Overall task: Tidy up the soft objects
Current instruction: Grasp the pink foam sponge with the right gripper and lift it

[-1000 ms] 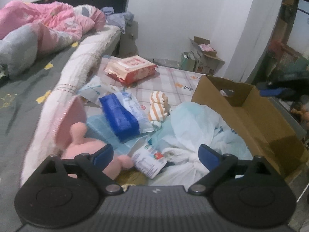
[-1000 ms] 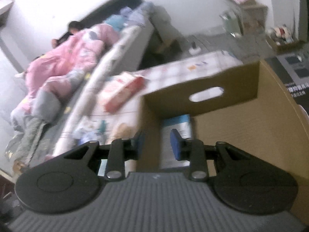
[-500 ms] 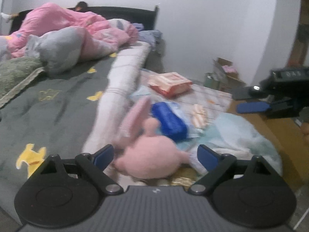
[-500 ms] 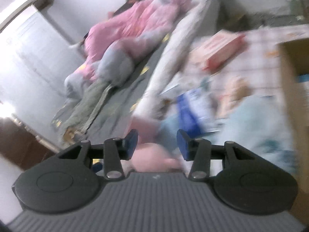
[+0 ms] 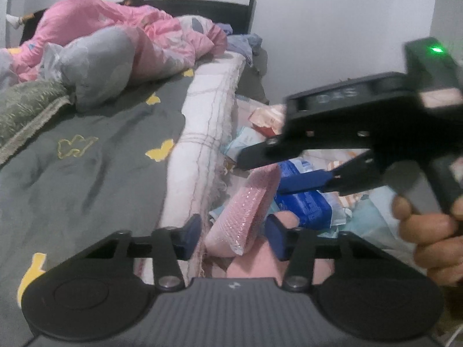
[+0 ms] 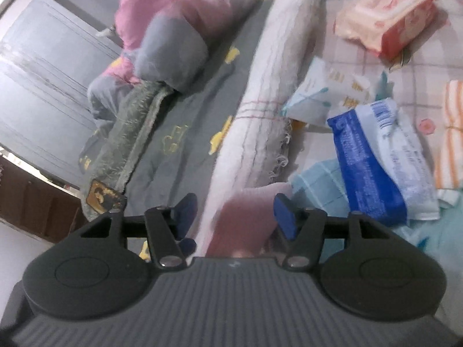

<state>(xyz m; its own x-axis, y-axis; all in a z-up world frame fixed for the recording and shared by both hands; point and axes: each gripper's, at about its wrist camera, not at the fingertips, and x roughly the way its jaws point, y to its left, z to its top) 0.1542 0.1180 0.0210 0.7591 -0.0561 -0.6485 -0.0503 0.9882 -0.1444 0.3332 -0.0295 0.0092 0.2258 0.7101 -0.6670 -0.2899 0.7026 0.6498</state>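
Observation:
A pink plush rabbit (image 5: 246, 217) lies on the floor mat against the bed's white edge, its long ear pointing up. My left gripper (image 5: 233, 237) is shut on the base of that ear, close to the head. My right gripper (image 5: 277, 170), held by a hand (image 5: 428, 231), comes in from the right over the tip of the ear. In the right wrist view the blurred pink ear (image 6: 246, 217) stands between the right gripper's (image 6: 234, 217) opening jaws, and neither pad presses on it.
A blue wipes pack (image 6: 373, 167), a light blue towel (image 6: 318, 179), a white-and-blue pack (image 6: 324, 92), an orange-striped cloth (image 6: 451, 133) and a red pack (image 6: 387, 26) lie on the mat. Left is the bed (image 5: 86, 173), with a person under a pink quilt (image 5: 115, 29).
The left gripper moved up to the pink rabbit and closed on its ear. The right gripper swung from the cardboard box over to the rabbit, and its jaws widened.

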